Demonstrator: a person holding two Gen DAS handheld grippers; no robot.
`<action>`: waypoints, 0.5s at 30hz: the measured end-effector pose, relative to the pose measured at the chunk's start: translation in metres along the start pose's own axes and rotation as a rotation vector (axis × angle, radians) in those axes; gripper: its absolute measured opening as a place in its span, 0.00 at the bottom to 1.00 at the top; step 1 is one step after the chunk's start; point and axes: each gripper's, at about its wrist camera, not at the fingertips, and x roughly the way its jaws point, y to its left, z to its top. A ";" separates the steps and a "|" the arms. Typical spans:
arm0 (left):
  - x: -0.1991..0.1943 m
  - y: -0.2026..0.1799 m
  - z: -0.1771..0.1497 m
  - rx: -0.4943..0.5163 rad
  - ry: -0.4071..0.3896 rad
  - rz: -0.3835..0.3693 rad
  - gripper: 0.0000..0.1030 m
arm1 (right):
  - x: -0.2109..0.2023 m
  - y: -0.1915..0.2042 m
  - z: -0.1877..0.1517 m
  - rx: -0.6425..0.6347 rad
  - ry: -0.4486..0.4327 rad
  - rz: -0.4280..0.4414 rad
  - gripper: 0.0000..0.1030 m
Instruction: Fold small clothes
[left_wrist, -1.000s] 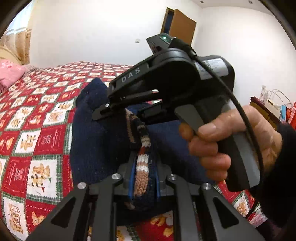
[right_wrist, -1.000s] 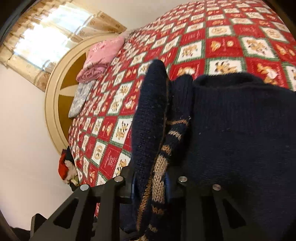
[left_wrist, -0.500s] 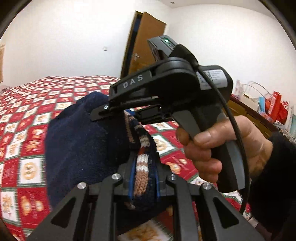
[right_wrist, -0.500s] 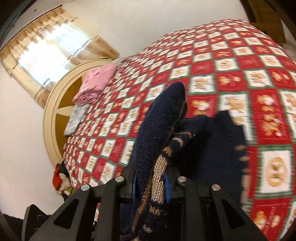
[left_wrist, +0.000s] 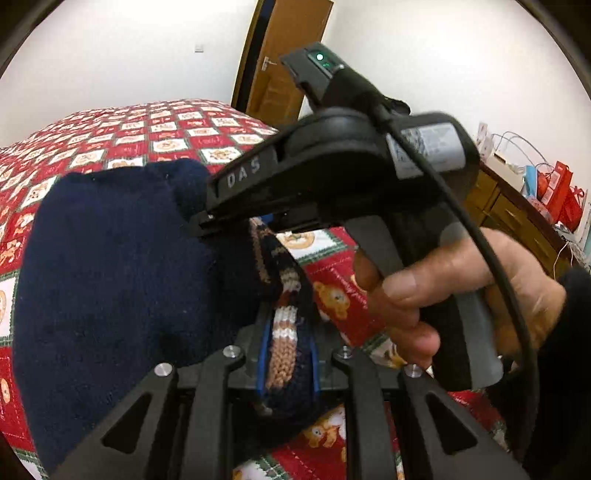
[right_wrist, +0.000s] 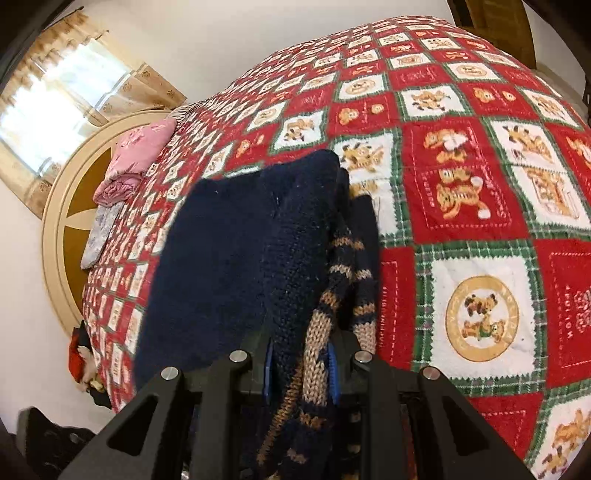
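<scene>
While both grippers are clamped on the same navy knit garment (left_wrist: 110, 288), it hangs bunched above the bed rather than lying flat. From the left wrist, the left gripper (left_wrist: 287, 360) has its blue-lined jaws pressed together on a thick fold of the knit, where a band of tan, white and brown stripes runs up between them; the bulk of the dark wool billows out to the left and hides much of the red, white and green bear-print quilt (left_wrist: 155, 129). Just beyond and to the right, the right gripper (left_wrist: 207, 221) reaches in from the right side, its tip meeting the same fabric near the top of the fold, with a person's right hand (left_wrist: 454, 291) wrapped around its grey handle and a black cable looping past the wrist. From the right wrist, the right gripper (right_wrist: 301, 363) is likewise shut on the garment (right_wrist: 236, 266), gripping a tan-and-navy striped edge, though how many layers sit between the pads is hard to judge. On the far left of the quilt (right_wrist: 480, 177) a pink folded bundle (right_wrist: 136, 155) lies near the round headboard (right_wrist: 59, 206), below a curtained window (right_wrist: 62, 88). A wooden door (left_wrist: 288, 62) stands ajar beyond the bed.
</scene>
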 end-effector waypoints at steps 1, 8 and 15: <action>-0.002 -0.002 0.000 0.009 -0.001 0.007 0.17 | 0.000 -0.002 -0.001 0.005 -0.007 0.007 0.22; -0.023 -0.004 -0.003 0.010 0.036 0.015 0.26 | -0.006 -0.009 -0.012 0.068 -0.060 -0.008 0.27; -0.040 0.002 -0.006 0.076 0.025 0.115 0.62 | -0.049 -0.013 -0.034 0.171 -0.147 -0.125 0.51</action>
